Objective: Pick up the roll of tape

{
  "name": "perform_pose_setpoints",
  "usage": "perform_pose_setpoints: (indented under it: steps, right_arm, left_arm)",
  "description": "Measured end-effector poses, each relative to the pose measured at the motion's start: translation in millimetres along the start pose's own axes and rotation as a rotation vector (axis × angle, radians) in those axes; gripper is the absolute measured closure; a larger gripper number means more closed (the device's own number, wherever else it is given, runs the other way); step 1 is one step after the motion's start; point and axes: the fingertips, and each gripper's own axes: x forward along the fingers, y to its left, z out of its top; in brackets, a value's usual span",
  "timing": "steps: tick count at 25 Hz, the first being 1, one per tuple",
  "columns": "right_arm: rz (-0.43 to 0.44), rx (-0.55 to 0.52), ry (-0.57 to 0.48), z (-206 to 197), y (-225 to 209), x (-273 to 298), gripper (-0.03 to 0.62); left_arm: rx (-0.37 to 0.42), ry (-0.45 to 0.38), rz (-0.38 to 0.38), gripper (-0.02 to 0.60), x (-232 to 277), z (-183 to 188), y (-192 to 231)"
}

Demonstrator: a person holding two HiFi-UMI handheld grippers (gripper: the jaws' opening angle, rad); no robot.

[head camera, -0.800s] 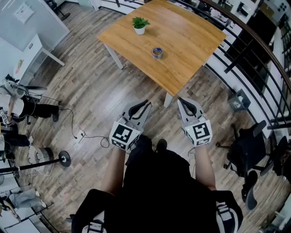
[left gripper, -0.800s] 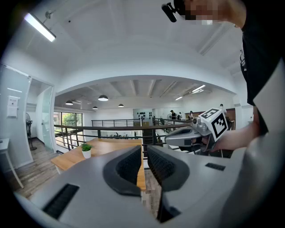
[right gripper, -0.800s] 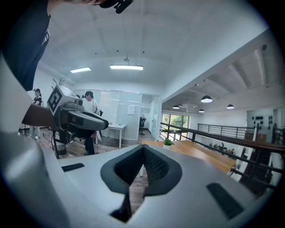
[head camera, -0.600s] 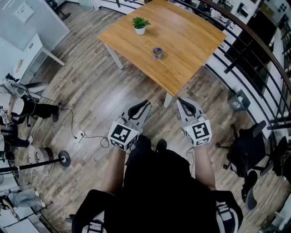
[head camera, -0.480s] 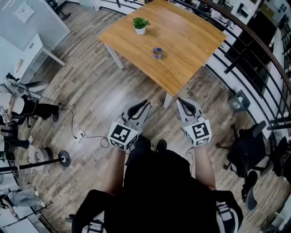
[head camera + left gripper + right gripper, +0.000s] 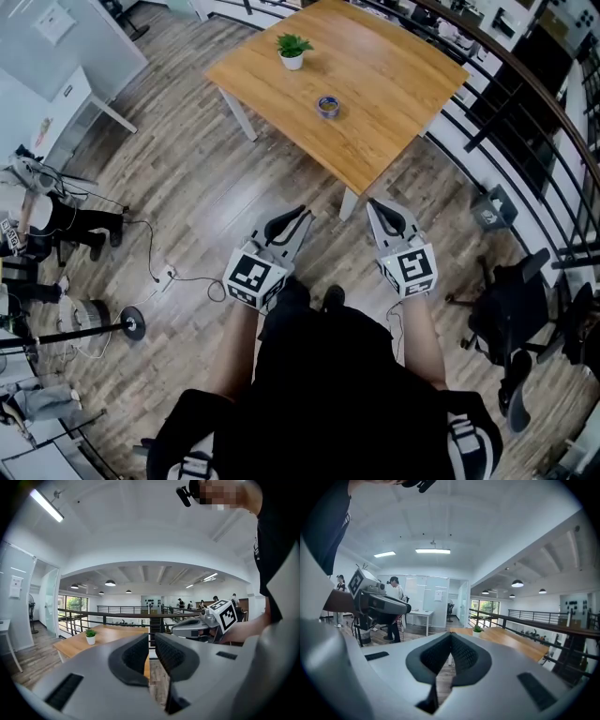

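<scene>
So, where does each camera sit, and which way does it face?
Head view: on the person's head, facing steeply down at table and roll of tape; torso, arms show.
Left gripper view: on the left hand-held gripper, facing the table along shut jaws; the right hand-held gripper shows.
Right gripper view: on the right one, likewise; the left one shows.
All three share the potted plant.

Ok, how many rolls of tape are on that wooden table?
1. The roll of tape lies near the middle of the wooden table, apart from the potted plant. The table's far corner is cut off, so more could be hidden.
</scene>
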Motion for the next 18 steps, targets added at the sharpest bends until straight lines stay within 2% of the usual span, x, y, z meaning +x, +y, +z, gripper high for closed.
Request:
perform_pose_setpoints:
  steps: [8,13,18]
  right_arm:
    - [-0.002,-0.005,0.012,1,3,-1,0.586]
    - [-0.002,-0.011,0.008,2,10,-4,0.586]
    - [0.0,-0.033,0.017,-2,13,-7,0.585]
  left_arm:
    - [-0.005,0.0,-0.006,0.522,-3,0,0]
    - [-0.144,-0.1,-0.044,0.522,-11,11,3]
    - [-0.126,-0.106,-0.03,0.522,-12,12,4]
